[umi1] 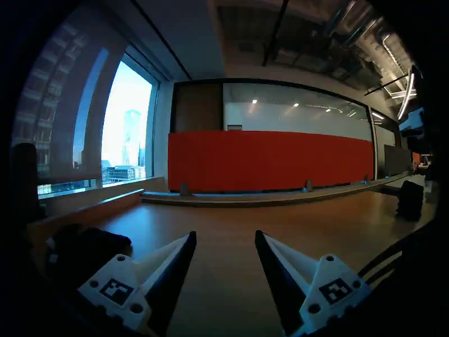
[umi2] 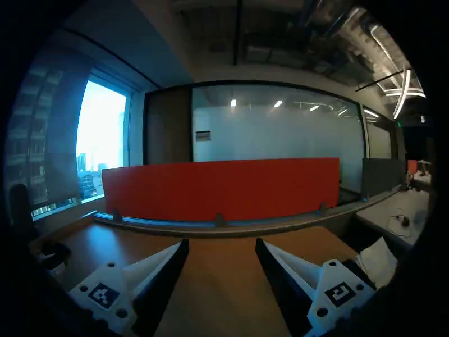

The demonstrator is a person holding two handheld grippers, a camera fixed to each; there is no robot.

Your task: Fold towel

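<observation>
In the left gripper view, the left gripper (umi1: pixel 224 233) is held released, its two fingers spread wide over the wooden desk (umi1: pixel 224 269) with nothing between them. At 8 o'clock a dark bundle (umi1: pixel 84 247) lies on the desk, partly covered by the near finger and lost in shadow, so what it is cannot be made out. At 3 o'clock a dark block (umi1: pixel 411 199) stands near the desk's far edge and is cut off by the rim of the view. Black cables (umi1: pixel 393 258) are seen at 4 o'clock, their ends hidden. A red divider (umi1: pixel 269 160) runs across the back of the desk at 12 o'clock, with a window (umi1: pixel 126 135) at 10 o'clock. In the right gripper view, the right gripper (umi2: pixel 221 241) is likewise spread open and empty above the same wood. At 4 o'clock a pale sheet (umi2: pixel 377 258), creased, is seen at the desk's edge, half hidden behind the finger and cut off below; whether it is the towel cannot be told. At 8 o'clock a dark ring-shaped thing (umi2: pixel 53 253) rests on the desk; whether it is a container, or holds anything, cannot be told. On a side desk (umi2: pixel 393 216) at 3 o'clock, small dark items (umi2: pixel 404 220) are too small to identify.
</observation>
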